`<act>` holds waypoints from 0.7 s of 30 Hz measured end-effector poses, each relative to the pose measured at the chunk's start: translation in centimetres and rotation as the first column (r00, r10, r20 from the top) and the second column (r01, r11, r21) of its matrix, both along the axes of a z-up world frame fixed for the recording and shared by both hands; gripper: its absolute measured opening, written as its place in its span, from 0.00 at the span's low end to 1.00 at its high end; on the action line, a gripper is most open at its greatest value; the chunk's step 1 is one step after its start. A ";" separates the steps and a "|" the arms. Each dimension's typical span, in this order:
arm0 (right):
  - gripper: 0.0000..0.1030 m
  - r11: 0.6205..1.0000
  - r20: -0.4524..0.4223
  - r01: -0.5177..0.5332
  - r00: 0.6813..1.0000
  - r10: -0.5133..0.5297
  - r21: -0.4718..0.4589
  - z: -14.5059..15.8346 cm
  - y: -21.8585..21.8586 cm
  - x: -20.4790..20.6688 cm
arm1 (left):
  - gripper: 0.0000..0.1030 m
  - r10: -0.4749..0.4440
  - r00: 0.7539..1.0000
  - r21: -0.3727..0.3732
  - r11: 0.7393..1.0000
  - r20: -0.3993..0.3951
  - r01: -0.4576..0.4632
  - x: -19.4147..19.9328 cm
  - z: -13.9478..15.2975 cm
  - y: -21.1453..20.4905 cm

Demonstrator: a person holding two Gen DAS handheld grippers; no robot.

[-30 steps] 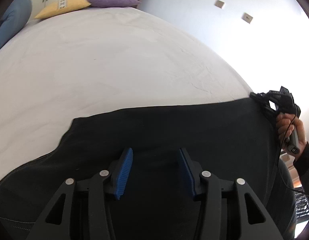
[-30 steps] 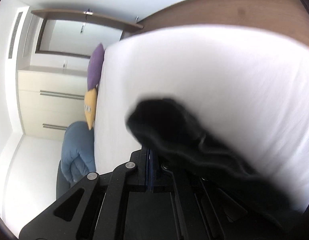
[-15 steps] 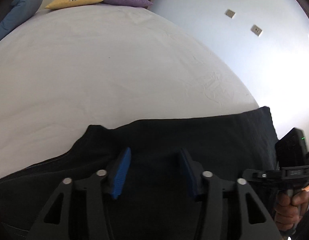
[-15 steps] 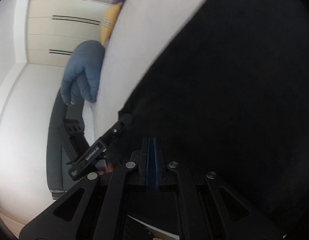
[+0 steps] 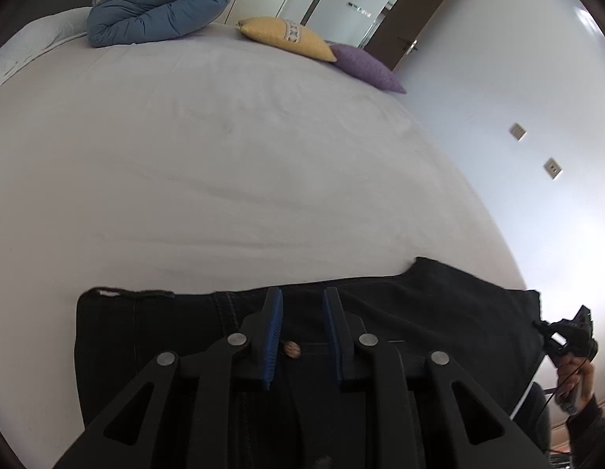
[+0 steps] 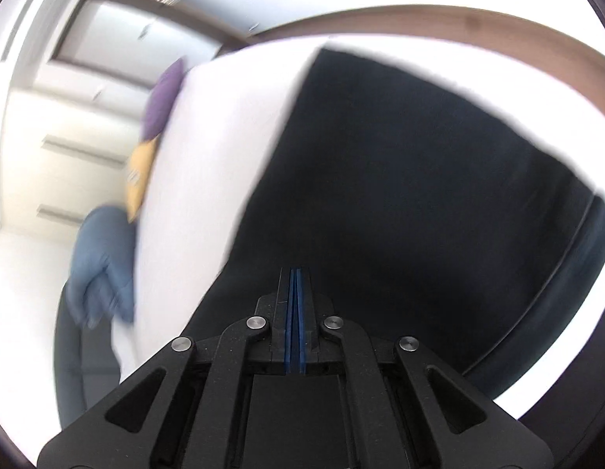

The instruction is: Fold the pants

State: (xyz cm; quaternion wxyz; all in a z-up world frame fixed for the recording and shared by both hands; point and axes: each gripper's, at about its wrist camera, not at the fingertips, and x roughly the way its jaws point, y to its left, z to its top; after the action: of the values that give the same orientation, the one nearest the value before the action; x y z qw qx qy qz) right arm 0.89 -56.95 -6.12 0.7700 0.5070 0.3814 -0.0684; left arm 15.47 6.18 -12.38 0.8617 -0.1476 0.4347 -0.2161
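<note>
Left wrist view, going left to right: my left tongs (image 5: 301, 303) hang over the waistband of the black pants (image 5: 439, 312), which lie flat across the near edge of the white bed (image 5: 224, 164); their jaws have just been closing and stand a little apart with nothing pinched, a button (image 5: 291, 349) showing in the gap, and far right a hand (image 5: 576, 381) holds my right tongs (image 5: 568, 332) at the pants' end. Right wrist view: a blue quilt (image 6: 101, 262), a yellow pillow (image 6: 140, 179) and a purple one (image 6: 165, 97) line the bed's far side, then the pants spread dark ahead of my right tongs (image 6: 295, 273), whose jaws are pressed together on nothing I can see.
</note>
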 end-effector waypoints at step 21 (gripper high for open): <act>0.24 0.945 0.034 0.315 0.949 -0.313 -0.087 2.2 -7.9 -11.1 | 0.50 -0.131 0.991 0.223 0.965 -0.038 0.136 -6.4 -1.7 -9.8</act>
State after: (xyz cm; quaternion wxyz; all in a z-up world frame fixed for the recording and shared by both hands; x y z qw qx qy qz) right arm -10.24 -64.89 -3.90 0.7752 0.5264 0.2845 -0.2025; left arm 9.12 -3.60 -14.10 0.8512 -0.0220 0.4753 -0.2213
